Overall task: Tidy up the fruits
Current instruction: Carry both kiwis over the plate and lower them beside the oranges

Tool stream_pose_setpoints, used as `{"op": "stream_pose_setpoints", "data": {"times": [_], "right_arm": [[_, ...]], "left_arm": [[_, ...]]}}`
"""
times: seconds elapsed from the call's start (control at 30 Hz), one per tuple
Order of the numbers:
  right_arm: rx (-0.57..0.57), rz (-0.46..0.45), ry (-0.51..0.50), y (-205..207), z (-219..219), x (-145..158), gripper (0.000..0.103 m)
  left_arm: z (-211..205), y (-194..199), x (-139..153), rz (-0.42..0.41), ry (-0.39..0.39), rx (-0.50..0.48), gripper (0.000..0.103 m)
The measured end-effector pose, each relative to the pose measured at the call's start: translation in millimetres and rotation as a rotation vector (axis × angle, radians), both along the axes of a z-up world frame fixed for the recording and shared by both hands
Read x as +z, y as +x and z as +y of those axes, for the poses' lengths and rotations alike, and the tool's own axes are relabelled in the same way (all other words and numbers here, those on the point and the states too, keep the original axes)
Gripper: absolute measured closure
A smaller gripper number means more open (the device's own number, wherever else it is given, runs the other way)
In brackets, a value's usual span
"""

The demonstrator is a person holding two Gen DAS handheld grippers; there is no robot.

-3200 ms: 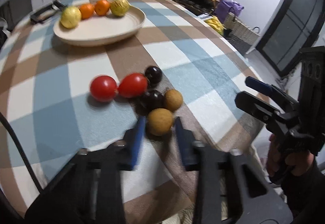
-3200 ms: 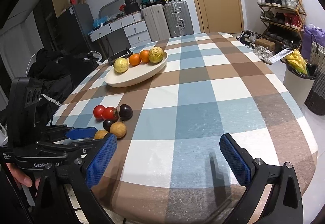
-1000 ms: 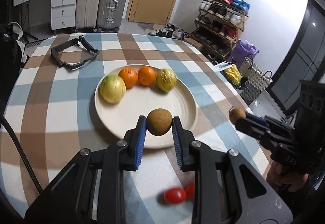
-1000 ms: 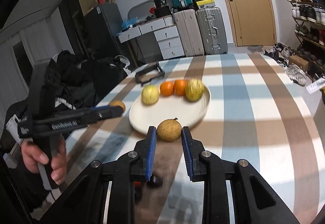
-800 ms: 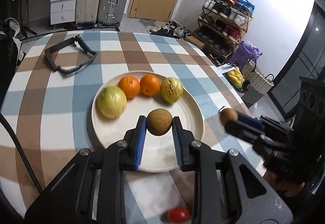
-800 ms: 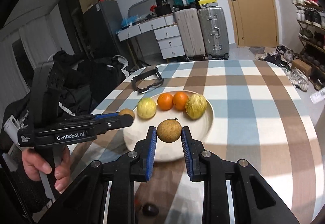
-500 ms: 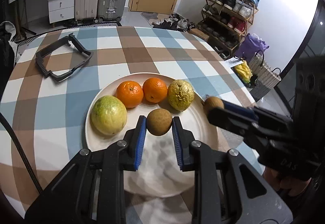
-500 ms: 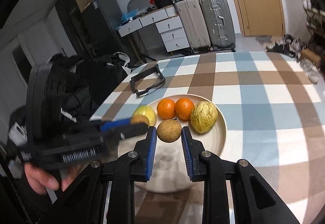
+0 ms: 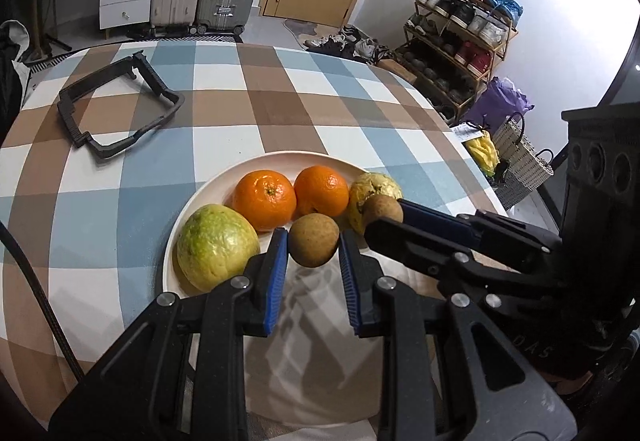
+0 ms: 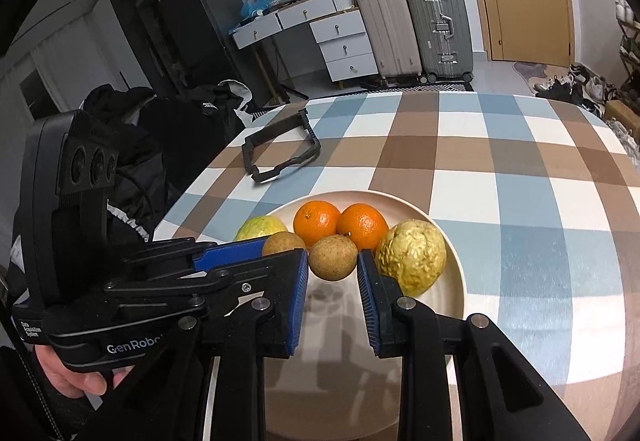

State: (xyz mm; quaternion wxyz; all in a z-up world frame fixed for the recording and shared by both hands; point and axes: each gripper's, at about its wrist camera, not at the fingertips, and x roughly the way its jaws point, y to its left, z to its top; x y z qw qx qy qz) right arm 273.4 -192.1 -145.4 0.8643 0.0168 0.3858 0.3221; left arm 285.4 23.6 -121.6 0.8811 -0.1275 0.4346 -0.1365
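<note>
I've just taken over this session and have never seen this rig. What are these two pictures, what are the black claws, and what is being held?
No robot arm here: a person holds a two-finger claw in each hand, and each claw carries a fisheye camera looking along its fingers. One picture is from the left gripper, the other from the right gripper. Each is shut on a small brown fruit, left and right, over a cream plate on the checked table. The plate holds two oranges, a green fruit and a wrinkled yellow fruit. A black frame lies farther back.
</note>
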Motion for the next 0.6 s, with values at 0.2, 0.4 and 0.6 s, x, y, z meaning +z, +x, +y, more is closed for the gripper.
{"op": "stream_pose_setpoints", "data": {"times": [0.2,0.4,0.6], "right_arm": [[-0.011,-0.005,-0.001,4,0,0,0.077],[-0.041,-0.013,0.009,6,-3,3,0.070],[-0.070,-0.087,0.086,-5,-19,27,0.051]], "left_arm": [[0,1,-1,-0.003,-0.001,0.004,0.080],[1,-1,2,0.012,-0.019,0.002,0.079],[2,-16,18,-0.018,-0.009,0.018,0.052]]}}
